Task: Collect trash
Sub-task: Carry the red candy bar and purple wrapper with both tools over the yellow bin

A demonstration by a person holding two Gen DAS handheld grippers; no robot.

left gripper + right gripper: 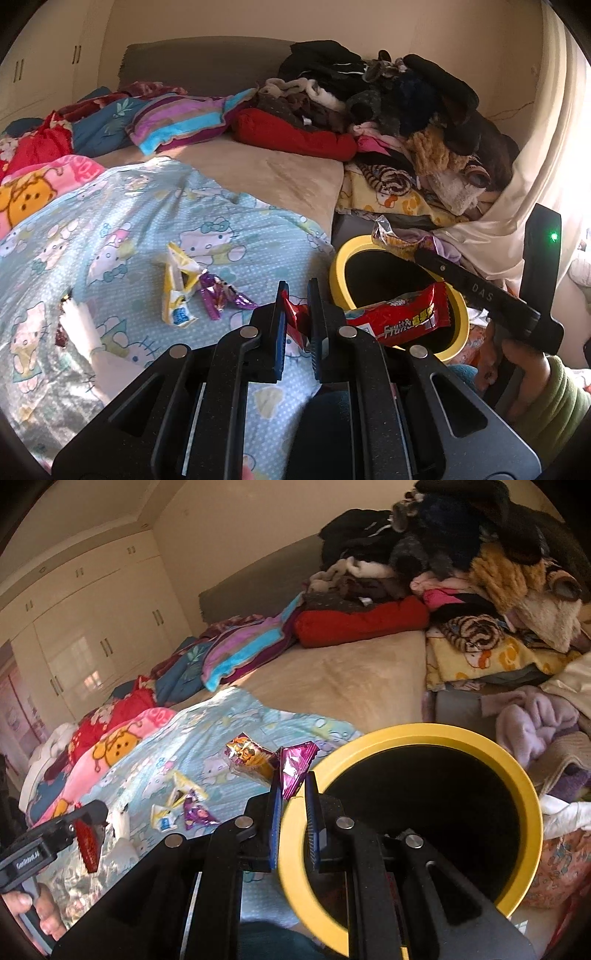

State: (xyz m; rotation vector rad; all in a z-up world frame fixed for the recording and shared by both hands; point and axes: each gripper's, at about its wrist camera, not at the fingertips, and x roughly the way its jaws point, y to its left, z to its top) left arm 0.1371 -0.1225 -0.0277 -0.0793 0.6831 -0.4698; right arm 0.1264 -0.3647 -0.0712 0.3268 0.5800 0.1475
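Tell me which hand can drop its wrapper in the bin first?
Probably right: the right gripper, pinching a magenta foil wrapper, hovers at the round yellow-rimmed bin; the left gripper, with its red plastic packet, is back over the blue bedsheet.

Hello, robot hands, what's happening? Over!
Left gripper shut on red wrapper, beside the yellow bin. Right gripper shut on pink wrapper at bin rim. More wrappers on the blanket. Nothing blocking.

red snack wrapper (399,319): glossy, white lettering, crumpled, hanging over yellow-rimmed bin (338,273) mouth | bin: round, black inside, off blanket's right edge | yellow-white wrapper (177,291) and purple wrapper (218,293): crumpled, touching, mid-blanket | magenta wrapper (293,771): over bin rim
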